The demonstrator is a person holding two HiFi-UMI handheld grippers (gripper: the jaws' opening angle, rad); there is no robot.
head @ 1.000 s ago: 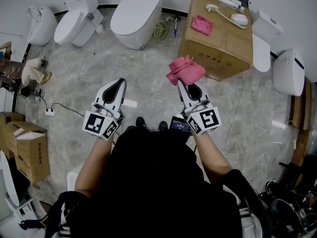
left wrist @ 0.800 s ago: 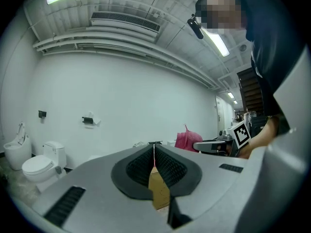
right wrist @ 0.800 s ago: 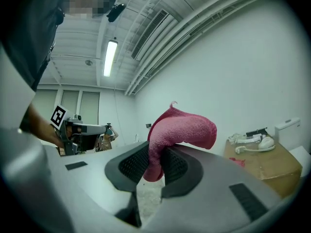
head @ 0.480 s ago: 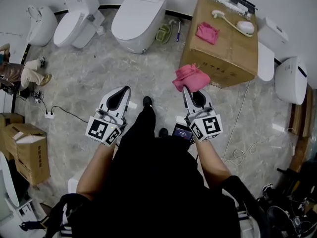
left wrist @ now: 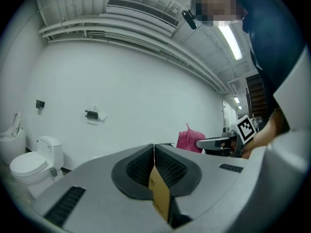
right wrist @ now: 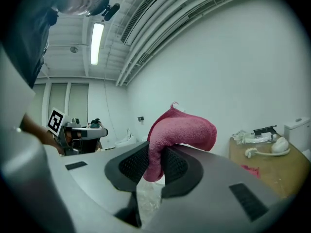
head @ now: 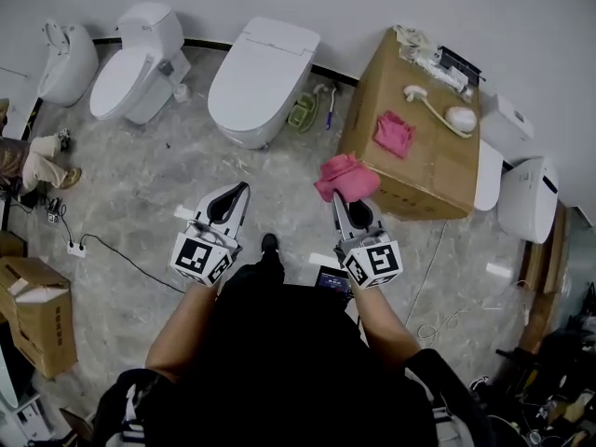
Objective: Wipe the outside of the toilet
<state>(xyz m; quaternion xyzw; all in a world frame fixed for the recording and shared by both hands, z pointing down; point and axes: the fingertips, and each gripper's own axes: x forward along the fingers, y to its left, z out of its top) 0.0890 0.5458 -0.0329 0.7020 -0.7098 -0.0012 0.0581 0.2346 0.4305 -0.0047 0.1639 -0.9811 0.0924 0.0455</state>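
A white toilet (head: 262, 79) with its lid down stands against the far wall, ahead of me. My right gripper (head: 339, 196) is shut on a pink cloth (head: 345, 176), which bunches above the jaws (right wrist: 181, 132). It hangs in the air, well short of the toilet. My left gripper (head: 239, 191) is shut with nothing held, its jaws pressed together (left wrist: 154, 149). From the left gripper view I see the pink cloth (left wrist: 188, 141) and another toilet (left wrist: 34, 165) at the left.
A big cardboard box (head: 419, 161) stands right of the toilet, with a second pink cloth (head: 394, 133) and a white hand shower (head: 445, 114) on top. More toilets (head: 132, 68) line the wall at left and right (head: 525, 198). A power strip and cable (head: 78, 248) lie on the marble floor.
Both grippers and I have moved forward toward the toilet and box. The cloth stays gripped in the right gripper.
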